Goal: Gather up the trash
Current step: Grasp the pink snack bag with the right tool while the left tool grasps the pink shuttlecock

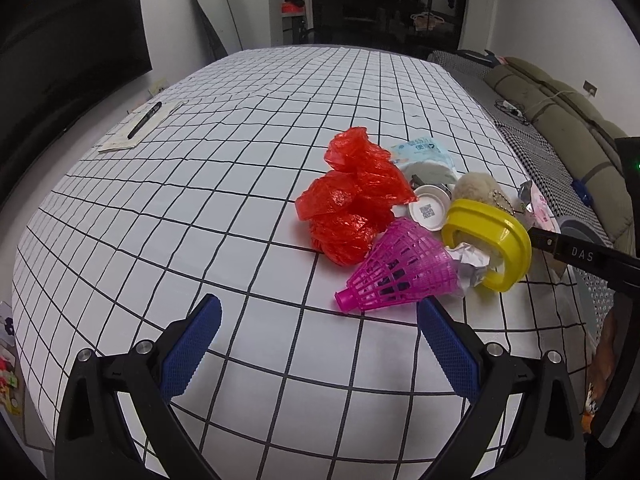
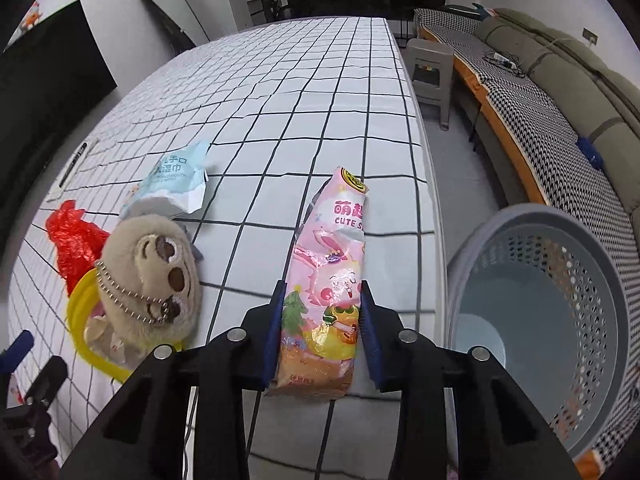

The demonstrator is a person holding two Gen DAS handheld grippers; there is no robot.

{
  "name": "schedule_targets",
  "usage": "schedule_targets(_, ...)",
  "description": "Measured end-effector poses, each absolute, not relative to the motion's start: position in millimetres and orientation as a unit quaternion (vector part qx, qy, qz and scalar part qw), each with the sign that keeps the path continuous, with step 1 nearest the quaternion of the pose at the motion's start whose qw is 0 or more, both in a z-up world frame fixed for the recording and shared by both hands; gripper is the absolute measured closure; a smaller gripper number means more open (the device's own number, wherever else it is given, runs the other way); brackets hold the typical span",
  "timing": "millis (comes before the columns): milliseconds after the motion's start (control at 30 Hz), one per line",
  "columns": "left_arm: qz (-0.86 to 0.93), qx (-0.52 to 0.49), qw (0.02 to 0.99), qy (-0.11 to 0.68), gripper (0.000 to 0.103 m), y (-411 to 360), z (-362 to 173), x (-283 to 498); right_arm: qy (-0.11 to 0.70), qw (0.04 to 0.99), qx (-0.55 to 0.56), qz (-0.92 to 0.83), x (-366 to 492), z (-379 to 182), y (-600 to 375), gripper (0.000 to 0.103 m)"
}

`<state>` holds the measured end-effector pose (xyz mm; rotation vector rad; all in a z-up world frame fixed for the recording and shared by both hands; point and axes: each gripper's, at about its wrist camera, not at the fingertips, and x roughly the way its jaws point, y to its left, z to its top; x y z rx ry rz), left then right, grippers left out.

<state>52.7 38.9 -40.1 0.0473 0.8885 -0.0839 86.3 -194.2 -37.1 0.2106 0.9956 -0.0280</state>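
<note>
My right gripper (image 2: 322,296) is shut on a pink snack wrapper (image 2: 328,264), held over the table's right edge beside a grey perforated bin (image 2: 560,300). My left gripper (image 1: 318,312) is open and empty, just short of a pink plastic shuttlecock (image 1: 400,268). Behind the shuttlecock lie a crumpled red plastic bag (image 1: 352,204), crumpled paper (image 1: 472,264), a yellow plastic ring (image 1: 500,236), a white lid (image 1: 428,208), a wet-wipe packet (image 1: 420,152) and a plush sloth (image 1: 476,188). The sloth (image 2: 156,272), the packet (image 2: 176,184) and the red bag (image 2: 72,240) also show in the right wrist view.
The table has a white cloth with a black grid (image 1: 200,200). A notepad with a pen (image 1: 140,124) lies at its far left. A sofa (image 2: 560,100) runs along the right wall, with a grey stool (image 2: 432,72) near the table's far right corner.
</note>
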Motion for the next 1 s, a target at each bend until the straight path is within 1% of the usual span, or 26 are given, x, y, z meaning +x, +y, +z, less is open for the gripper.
schedule_targets(300, -0.061, 0.057, 0.890, 0.449, 0.006, 24.3, -56.0, 68.9, 0.457, 0.880, 0.127, -0.002, 50.4, -23.1, -202.4, 0.070)
schedule_targets(500, -0.071, 0.077, 0.885, 0.453, 0.006, 13.0, -62.1, 76.8, 0.459, 0.877, 0.139, 0.003, 38.4, -26.4, -205.0, 0.070)
schedule_targets(600, -0.083, 0.084, 0.885, 0.450, 0.008, 7.0, -62.8, 80.8, 0.459, 0.877, 0.143, 0.003, 35.8, -26.5, -207.6, 0.070)
schedule_targets(733, -0.101, 0.082, 0.884, 0.449, 0.032, 0.5, -61.4, 83.0, 0.457, 0.877, 0.148, 0.001, 31.6, -25.2, -211.7, 0.070)
schedule_targets(767, -0.105, 0.080, 0.883, 0.451, 0.035, -0.7, -62.0, 83.2, 0.457, 0.877, 0.149, 0.001, 30.7, -24.9, -212.3, 0.070)
schedule_targets(833, -0.109, 0.074, 0.880, 0.456, 0.047, -1.7, -62.5, 82.7, 0.457, 0.877, 0.149, 0.000, 29.6, -24.3, -212.9, 0.070)
schedule_targets(867, -0.109, 0.071, 0.880, 0.457, 0.050, -1.0, -62.8, 82.2, 0.457, 0.877, 0.149, 0.001, 28.7, -24.0, -212.6, 0.070)
schedule_targets(900, -0.111, 0.068, 0.879, 0.458, 0.057, -0.5, -63.4, 80.6, 0.456, 0.877, 0.150, 0.001, 28.6, -23.9, -212.6, 0.070)
schedule_targets(933, -0.113, 0.064, 0.878, 0.460, 0.066, 0.5, -63.1, 80.2, 0.456, 0.877, 0.150, 0.001, 28.1, -23.2, -212.2, 0.070)
schedule_targets(1000, -0.118, 0.054, 0.876, 0.464, 0.075, 3.4, -62.6, 78.1, 0.456, 0.877, 0.150, 0.002, 25.9, -22.3, -211.8, 0.070)
